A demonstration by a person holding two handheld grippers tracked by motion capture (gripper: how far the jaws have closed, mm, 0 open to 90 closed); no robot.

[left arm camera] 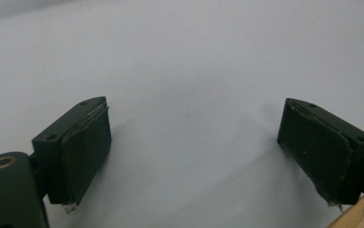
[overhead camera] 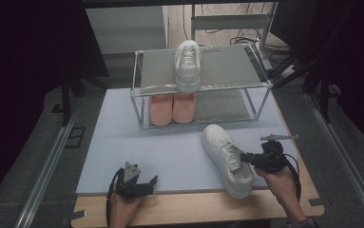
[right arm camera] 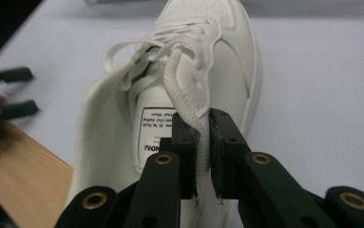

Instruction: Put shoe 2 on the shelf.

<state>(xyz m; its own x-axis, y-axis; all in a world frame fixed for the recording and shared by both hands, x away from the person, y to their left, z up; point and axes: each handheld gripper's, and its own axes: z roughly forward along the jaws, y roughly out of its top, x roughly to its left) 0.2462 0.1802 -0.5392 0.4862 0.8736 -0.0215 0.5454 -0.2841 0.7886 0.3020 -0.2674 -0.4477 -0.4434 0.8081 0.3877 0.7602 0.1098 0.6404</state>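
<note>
The table point(overhead camera: 122, 142) is seen from above its near edge in the high view, facing far. The pale mat point(left arm camera: 184, 61) is viewed closely along the left gripper. The white shoe point(right arm camera: 217, 61) near the right, shared with the high view point(overhead camera: 227, 159), is viewed closely along the right gripper.

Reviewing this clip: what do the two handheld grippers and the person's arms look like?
Both the left gripper and the right gripper are black, each with two blocky flat-padded jaws, brass-ringed pivot holes and a black trailing cable. Each carries a grey three-cornered plate. A dark checked cuff shows at the right wrist.
</note>
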